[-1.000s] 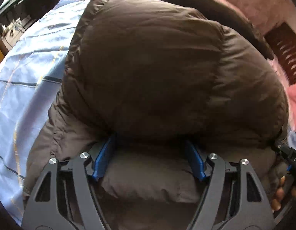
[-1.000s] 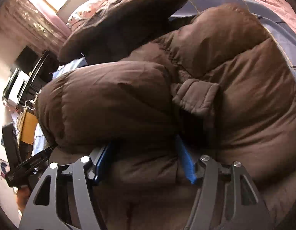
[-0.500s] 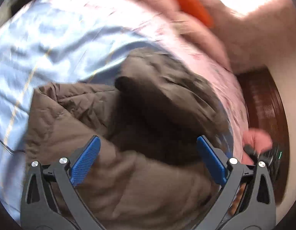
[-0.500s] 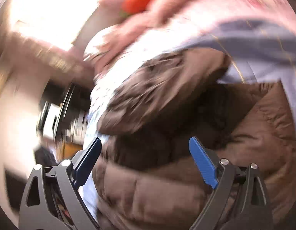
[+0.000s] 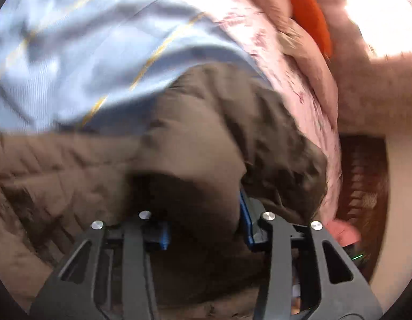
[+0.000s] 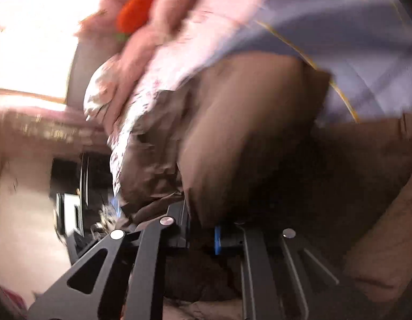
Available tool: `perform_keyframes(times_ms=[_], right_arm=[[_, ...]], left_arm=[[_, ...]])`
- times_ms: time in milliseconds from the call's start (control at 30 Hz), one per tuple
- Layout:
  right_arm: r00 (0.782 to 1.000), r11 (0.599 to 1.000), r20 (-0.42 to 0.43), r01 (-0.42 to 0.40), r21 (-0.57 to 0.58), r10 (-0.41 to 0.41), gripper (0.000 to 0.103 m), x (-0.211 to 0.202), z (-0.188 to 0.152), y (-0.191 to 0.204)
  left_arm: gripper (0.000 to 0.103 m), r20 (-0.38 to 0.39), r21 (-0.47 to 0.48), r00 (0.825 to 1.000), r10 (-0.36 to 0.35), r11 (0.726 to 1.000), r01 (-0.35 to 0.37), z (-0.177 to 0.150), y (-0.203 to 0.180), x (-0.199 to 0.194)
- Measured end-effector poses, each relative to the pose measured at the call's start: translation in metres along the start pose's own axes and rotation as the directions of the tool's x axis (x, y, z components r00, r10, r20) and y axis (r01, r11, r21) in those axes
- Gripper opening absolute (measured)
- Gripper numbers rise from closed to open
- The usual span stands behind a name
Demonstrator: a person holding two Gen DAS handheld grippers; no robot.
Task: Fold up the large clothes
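Note:
A large brown puffer jacket [image 5: 195, 144] lies on a bed with a light blue sheet [image 5: 72, 53]. My left gripper [image 5: 206, 226] is shut on a thick fold of the jacket, which bulges between its blue pads. In the right wrist view the same jacket [image 6: 259, 133] fills the middle. My right gripper [image 6: 203, 237] is shut on another fold of it, with the jaws close together and only one blue pad [image 6: 218, 240] showing. Both views are blurred by motion.
A pink floral quilt [image 5: 299, 80] and an orange plush carrot [image 5: 312, 21] lie at the far side of the bed. A dark wooden headboard [image 5: 363, 186] is at the right. Dark furniture [image 6: 72, 186] stands left in the right wrist view.
Both grippers let go of the jacket, opened wide half a second ago, then shut again on new folds of it. Both cameras swung toward the far side of the bed.

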State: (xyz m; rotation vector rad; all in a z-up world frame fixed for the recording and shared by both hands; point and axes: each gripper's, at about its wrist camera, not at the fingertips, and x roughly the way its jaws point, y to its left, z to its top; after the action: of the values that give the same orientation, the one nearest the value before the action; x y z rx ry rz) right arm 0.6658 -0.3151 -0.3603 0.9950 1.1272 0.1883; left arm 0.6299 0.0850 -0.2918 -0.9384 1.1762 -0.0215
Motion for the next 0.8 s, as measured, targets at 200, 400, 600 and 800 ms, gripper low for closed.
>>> perform_keyframes(times_ms=[200,400,600,800], right_arm=[[0.993,0.971,0.008,0.119,-0.209,-0.120,0.028,-0.005,-0.009,0.023],[0.976,0.828,0.190,0.194,-0.526,-0.108,0.091,-0.091,-0.016,0.062],[0.972,0.845,0.119,0.236,-0.480,-0.204,0.102,-0.026,0.033,0.054],[0.976,0.887,0.070,0.217,-0.407,-0.207,0.065,0.002,0.036,0.034]], left_arm=[[0.051,0.012,0.059,0.999,0.041,0.997,-0.042,-0.011,0.007,0.000],[0.096,0.238,0.290,0.971,0.015,0.953,-0.086,-0.003,-0.023,-0.097],[0.101,0.102,0.252,0.992,0.073,0.963,-0.096,0.041,-0.032,-0.046],[0.080,-0.022,0.165,0.999,0.023,0.986,-0.019,0.040,-0.011,0.010]])
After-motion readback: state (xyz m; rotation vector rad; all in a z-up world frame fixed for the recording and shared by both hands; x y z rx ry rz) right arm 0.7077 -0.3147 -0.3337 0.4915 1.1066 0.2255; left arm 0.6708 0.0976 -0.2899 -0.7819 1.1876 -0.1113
